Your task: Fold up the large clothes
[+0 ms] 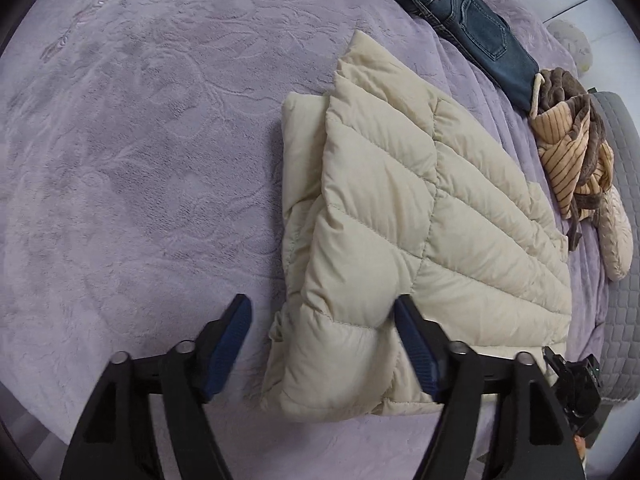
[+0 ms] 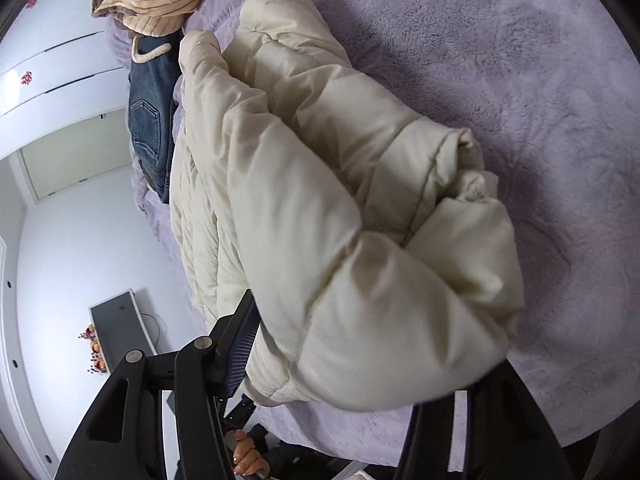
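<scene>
A: Where is the cream puffer jacket [image 1: 420, 216] found at this point?

B: It is seen lying on the lilac plush bedspread [image 1: 140, 160], folded into a thick bundle, with a narrower layer showing under its far-left edge. Folded jeans [image 1: 472, 20] and a brown striped garment [image 1: 572, 152] are set apart from it near the bed's far edge.

A: How are the grippers held?

B: The left gripper [image 1: 322, 320] is seen with its fingers spread wide; the near corner of the jacket lies between them, one blue pad resting against the fabric, the other clear over the bedspread. Nothing is pinched. In the right wrist view, the right gripper [image 2: 352, 364] is half buried: one finger [image 2: 240, 344] is seen beside the padded roll, the other is hidden under it. The fingers appear parted, and no squeeze on the fabric can be made out, though it cannot be told for certain.

A: What is judged to be the step in hand?

B: A release after a fold, most likely, with the bundle left to settle.

A: How is that done well?

B: The fingers should be drawn back along the bedspread, not lifted through the padding, so the springy layers are not dragged open. The top should then be pressed flat, since trapped air may push the fold apart.
</scene>
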`<action>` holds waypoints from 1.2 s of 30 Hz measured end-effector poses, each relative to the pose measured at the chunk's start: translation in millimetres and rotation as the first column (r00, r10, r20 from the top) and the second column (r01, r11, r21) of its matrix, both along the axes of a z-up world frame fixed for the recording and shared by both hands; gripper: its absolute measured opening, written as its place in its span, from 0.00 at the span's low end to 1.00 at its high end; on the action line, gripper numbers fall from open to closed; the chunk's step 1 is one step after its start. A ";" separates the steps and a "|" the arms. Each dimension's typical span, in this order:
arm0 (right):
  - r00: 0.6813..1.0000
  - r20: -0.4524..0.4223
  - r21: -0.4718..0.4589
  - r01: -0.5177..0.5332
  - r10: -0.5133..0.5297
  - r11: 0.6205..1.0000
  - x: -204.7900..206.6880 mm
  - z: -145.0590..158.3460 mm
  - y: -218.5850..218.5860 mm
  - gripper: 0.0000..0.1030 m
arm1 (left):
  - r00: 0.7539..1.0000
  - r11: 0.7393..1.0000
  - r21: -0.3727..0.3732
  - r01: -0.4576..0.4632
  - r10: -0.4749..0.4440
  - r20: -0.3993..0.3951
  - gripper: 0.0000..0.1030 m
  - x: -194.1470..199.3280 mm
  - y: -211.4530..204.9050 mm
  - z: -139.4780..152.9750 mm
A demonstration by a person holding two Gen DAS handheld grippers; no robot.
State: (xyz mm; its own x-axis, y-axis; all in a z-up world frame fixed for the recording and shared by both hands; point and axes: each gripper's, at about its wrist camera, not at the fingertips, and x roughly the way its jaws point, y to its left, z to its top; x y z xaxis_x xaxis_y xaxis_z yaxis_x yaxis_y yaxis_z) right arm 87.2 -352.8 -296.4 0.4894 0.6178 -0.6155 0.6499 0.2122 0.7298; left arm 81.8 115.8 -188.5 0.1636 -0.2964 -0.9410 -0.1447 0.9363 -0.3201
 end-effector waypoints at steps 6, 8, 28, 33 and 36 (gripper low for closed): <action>0.997 -0.043 -0.079 -0.068 0.065 0.995 -2.3 14.4 1.1 0.59 | 0.999 0.996 0.074 0.048 -0.049 0.016 0.79 3.5 -1.6 10.9; 0.994 -0.051 -0.112 -0.098 0.093 0.989 -5.1 21.9 1.4 0.59 | 0.998 0.994 0.096 0.058 -0.060 0.014 0.79 4.5 -1.8 12.8; 0.779 -0.031 -0.475 -0.563 0.626 0.676 15.5 114.4 122.1 0.94 | 0.993 0.982 0.174 0.070 -0.085 0.079 1.00 12.1 -11.7 34.0; 0.742 -0.078 -0.564 -0.583 0.666 0.584 -0.4 130.3 141.5 1.00 | 0.991 0.971 0.231 0.062 -0.087 0.102 1.00 8.1 -8.6 34.3; 0.719 -0.113 -0.598 -0.600 0.686 0.531 1.2 135.8 152.5 1.00 | 0.992 0.972 0.226 0.055 -0.079 0.094 1.00 9.6 -3.7 31.0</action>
State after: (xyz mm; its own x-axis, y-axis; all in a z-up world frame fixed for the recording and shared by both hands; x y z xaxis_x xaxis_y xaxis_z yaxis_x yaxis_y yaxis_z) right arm 88.4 -200.2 -160.5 0.1969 0.3572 -0.9130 0.0841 0.9217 0.3787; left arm 91.4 112.2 -157.5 0.2488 -0.0945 -0.9639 -0.0567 0.9921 -0.1119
